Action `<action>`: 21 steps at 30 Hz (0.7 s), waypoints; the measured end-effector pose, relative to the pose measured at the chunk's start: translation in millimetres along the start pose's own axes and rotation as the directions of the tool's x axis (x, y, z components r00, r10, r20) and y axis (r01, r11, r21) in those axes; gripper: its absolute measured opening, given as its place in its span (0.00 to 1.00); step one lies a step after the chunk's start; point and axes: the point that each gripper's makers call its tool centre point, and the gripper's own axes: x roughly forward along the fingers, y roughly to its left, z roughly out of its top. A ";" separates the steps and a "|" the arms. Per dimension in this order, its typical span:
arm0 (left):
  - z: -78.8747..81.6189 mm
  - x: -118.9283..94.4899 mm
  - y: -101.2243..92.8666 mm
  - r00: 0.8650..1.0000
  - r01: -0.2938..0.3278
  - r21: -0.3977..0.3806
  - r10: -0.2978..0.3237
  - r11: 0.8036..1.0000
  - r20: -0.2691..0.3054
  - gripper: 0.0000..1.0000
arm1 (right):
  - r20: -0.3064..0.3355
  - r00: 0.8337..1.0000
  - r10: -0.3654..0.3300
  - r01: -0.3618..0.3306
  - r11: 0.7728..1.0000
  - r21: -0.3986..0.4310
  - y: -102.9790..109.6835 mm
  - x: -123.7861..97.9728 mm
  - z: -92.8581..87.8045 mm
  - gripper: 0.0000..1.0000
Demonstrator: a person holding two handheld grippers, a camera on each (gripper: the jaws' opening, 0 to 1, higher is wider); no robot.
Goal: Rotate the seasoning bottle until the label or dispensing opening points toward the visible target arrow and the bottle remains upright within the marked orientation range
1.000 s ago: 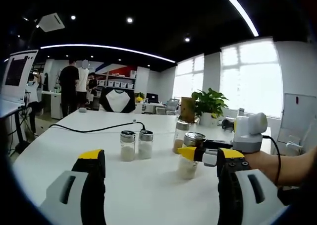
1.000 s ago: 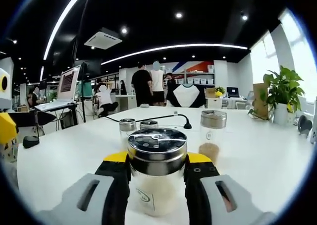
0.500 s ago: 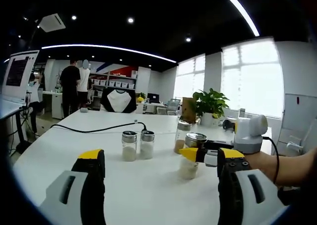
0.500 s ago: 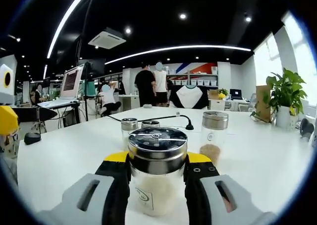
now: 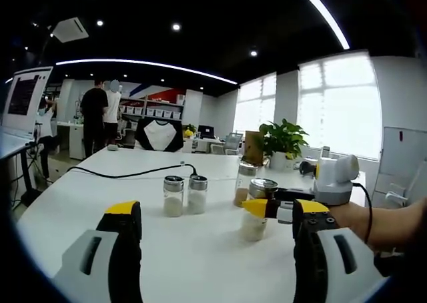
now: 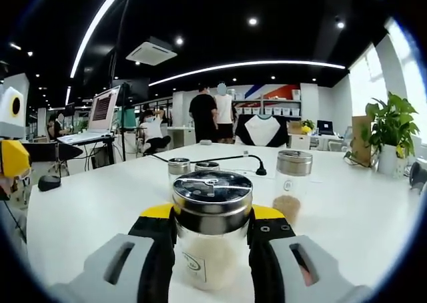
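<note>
Right gripper (image 6: 211, 239) is pinching the seasoning bottle (image 6: 211, 233) just under its metal lid (image 6: 212, 195), one jaw on each side; bottle is standing upright on the white table (image 6: 100, 209) and reading as vertical. In the left gripper view the same bottle (image 5: 256, 209) is sitting right of centre with the right gripper (image 5: 280, 209) clamped on it from the right. Left gripper (image 5: 213, 249) is hanging spread and empty, jaws wide apart over bare table, doing nothing. A small printed mark is facing the right camera low on the glass. No target arrow or marked range is showing anywhere on the table, so I can't tell how much turn is left. My read: grasp is done, rotation is in progress or pending, release is still to come. Two small shakers (image 5: 185, 195) and a taller jar (image 6: 293, 186) are standing well apart behind it, out of the way.
</note>
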 end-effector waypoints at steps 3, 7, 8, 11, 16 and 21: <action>0.7 0.2 0.5 1.000 -0.002 -0.001 0.002 1.000 0.001 0.99 | -0.003 1.000 0.020 -0.020 1.000 -0.001 0.6 0.4 -0.2 0.40; -0.1 1.0 -0.1 1.000 0.001 -0.005 -0.001 1.000 -0.001 0.99 | -0.006 0.999 0.054 -0.054 0.999 -0.007 2.8 0.2 -0.2 0.40; -0.4 1.1 -0.1 1.000 0.002 -0.007 -0.002 1.000 -0.002 0.99 | -0.006 0.998 0.065 -0.066 0.998 -0.010 3.7 0.2 -0.2 0.40; -0.5 1.5 -0.4 1.000 0.004 -0.012 -0.004 1.000 -0.002 0.99 | -0.007 0.995 0.096 -0.096 0.995 -0.017 5.2 -0.1 -0.2 0.40; -0.2 1.5 -0.7 1.000 0.006 -0.010 -0.006 1.000 -0.001 0.99 | -0.011 0.992 0.129 -0.129 0.991 -0.022 7.2 -0.8 -0.4 0.40; 2.6 0.9 -0.5 1.000 0.009 -0.009 -0.009 1.000 0.009 0.99 | -0.013 0.987 0.159 -0.160 0.987 -0.027 8.8 -1.8 -0.5 0.40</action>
